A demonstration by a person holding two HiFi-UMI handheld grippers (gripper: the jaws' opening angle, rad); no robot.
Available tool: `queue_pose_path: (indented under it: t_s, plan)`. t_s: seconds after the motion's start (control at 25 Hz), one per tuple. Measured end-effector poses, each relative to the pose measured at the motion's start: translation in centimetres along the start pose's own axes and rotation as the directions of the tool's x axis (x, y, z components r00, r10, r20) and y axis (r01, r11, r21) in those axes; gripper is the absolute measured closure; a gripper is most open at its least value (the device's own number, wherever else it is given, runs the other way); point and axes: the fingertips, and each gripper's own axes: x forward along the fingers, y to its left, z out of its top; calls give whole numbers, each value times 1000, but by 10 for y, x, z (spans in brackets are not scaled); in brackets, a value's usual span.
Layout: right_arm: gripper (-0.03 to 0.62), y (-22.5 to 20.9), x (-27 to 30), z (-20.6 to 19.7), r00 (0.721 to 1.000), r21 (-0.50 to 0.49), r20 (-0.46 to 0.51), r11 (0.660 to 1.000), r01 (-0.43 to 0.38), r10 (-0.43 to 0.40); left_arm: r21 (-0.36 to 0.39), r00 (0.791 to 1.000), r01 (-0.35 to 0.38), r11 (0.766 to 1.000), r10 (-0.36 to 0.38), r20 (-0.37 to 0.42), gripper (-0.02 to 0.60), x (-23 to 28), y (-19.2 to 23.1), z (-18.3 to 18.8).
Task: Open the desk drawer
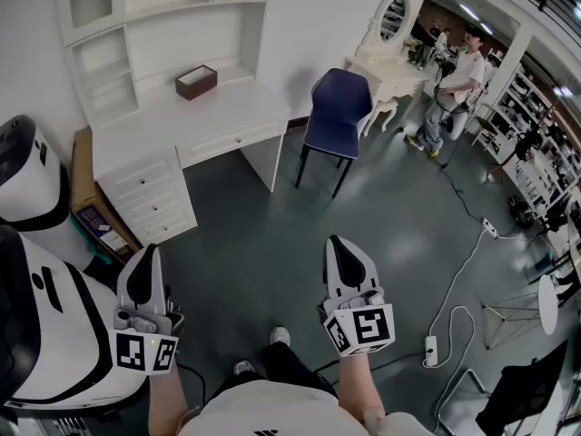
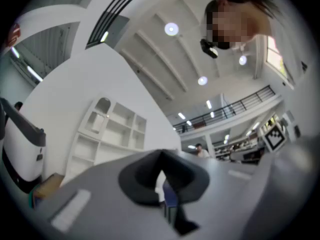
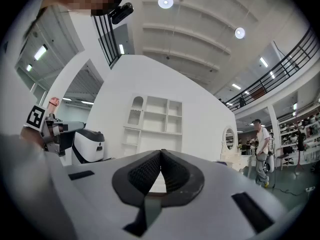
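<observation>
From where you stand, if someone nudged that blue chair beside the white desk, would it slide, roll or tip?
The blue chair would probably slide rather than roll: it stands on thin straight legs with no wheels showing, on a smooth-looking floor. Pushed high on its tall back, it might tip. Its thin moulded shell suggests it is fairly light.

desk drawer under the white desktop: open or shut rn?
Shut. The white desk drawer sits flush with the front of the white wooden desk, with no gap showing in the head view.
</observation>
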Motion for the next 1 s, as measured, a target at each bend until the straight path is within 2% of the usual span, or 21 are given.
queue_pose_path:
  t_s: [0.16, 0.44, 0.72, 1.0]
  plan:
    - [603, 3, -3, 1, 1000, 0, 1, 1000, 14, -14, -27, 1000, 12, 1000, -11, 6, 575, -1, 4, -2]
    - [603, 1, -2, 2, 1000, -2, -2, 1000, 23, -23, -15, 1000, 23, 1000, -23, 4, 575, 1, 3, -1]
    - [603, -1, 14, 1, 1000, 1, 16, 1000, 3, -3, -13, 1000, 6, 1000, -6, 0, 575, 9, 9, -7]
    - [603, -24, 45, -5, 999, 19, 29, 999, -35, 34, -5, 1000, -1, 1000, 1, -3, 575, 40, 1, -19]
